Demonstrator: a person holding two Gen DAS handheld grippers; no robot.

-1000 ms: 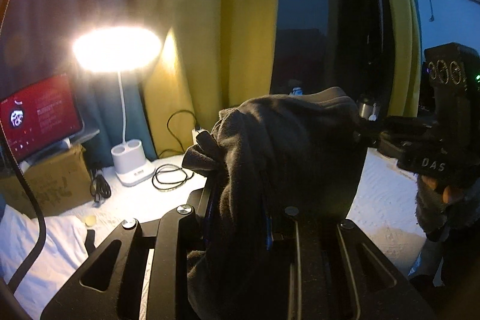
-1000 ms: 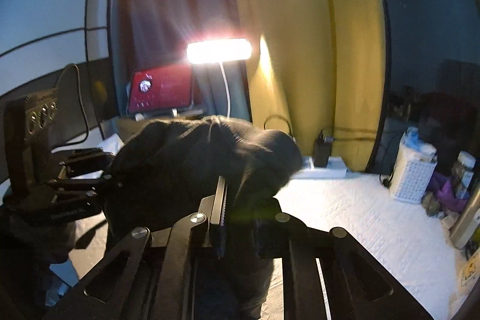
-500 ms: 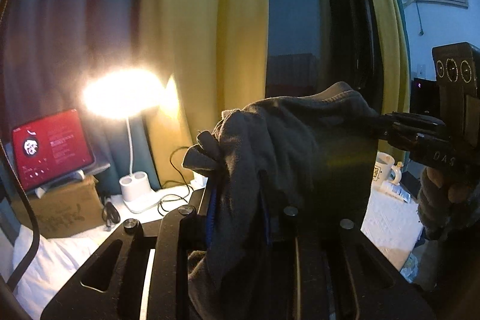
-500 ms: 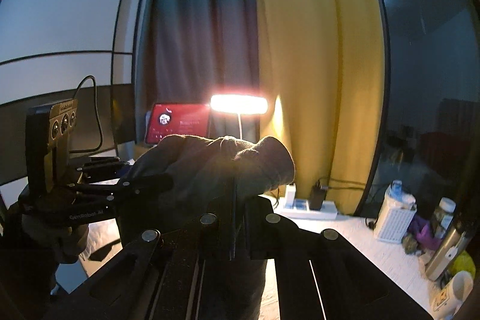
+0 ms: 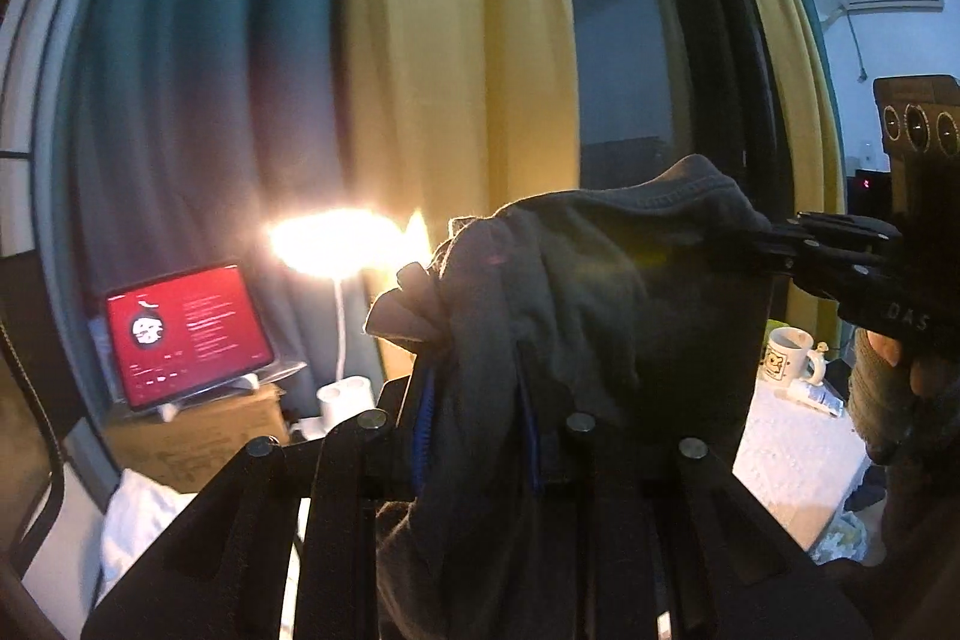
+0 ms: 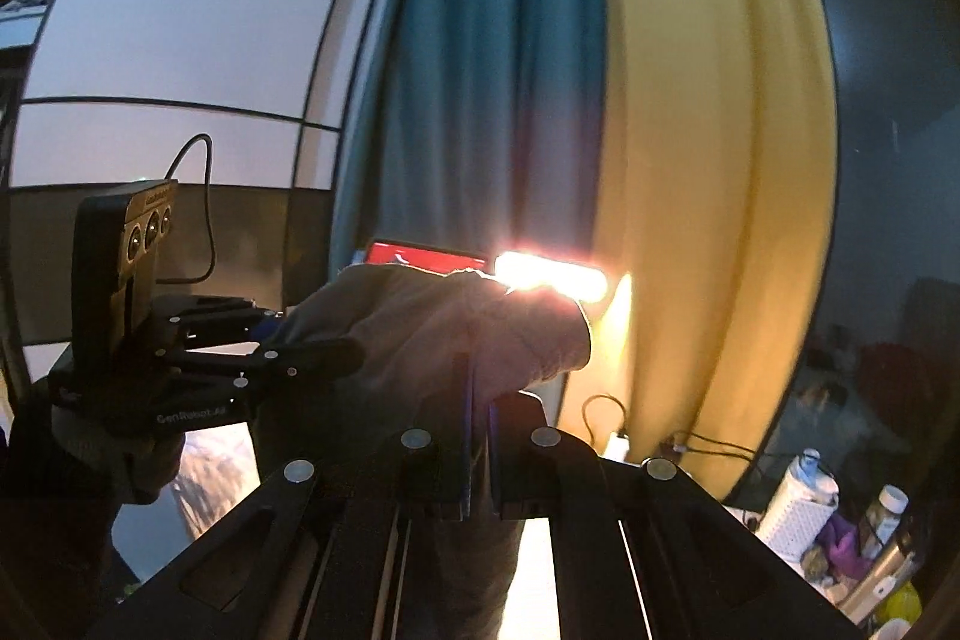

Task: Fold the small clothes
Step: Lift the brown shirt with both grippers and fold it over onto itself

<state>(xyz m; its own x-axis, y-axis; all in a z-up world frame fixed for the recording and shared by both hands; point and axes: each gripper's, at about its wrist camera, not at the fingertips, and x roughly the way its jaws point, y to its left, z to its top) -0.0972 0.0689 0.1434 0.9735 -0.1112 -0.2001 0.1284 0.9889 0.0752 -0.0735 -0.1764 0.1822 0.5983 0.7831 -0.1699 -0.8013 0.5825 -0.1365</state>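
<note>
A dark grey garment (image 5: 576, 316) hangs in the air between two hand-held grippers, clear of the white-covered table (image 5: 792, 454) below. The left gripper (image 5: 480, 424) is clamped on a bunched edge of the cloth; the right gripper (image 6: 477, 418) has its jaws pressed together on the opposite end, by the stitched hem. The garment's long axis runs from one gripper to the other, the rest drooping beneath. Laying it flat likely depends on keeping that span taut. A desk lamp (image 5: 336, 244) glares behind.
</note>
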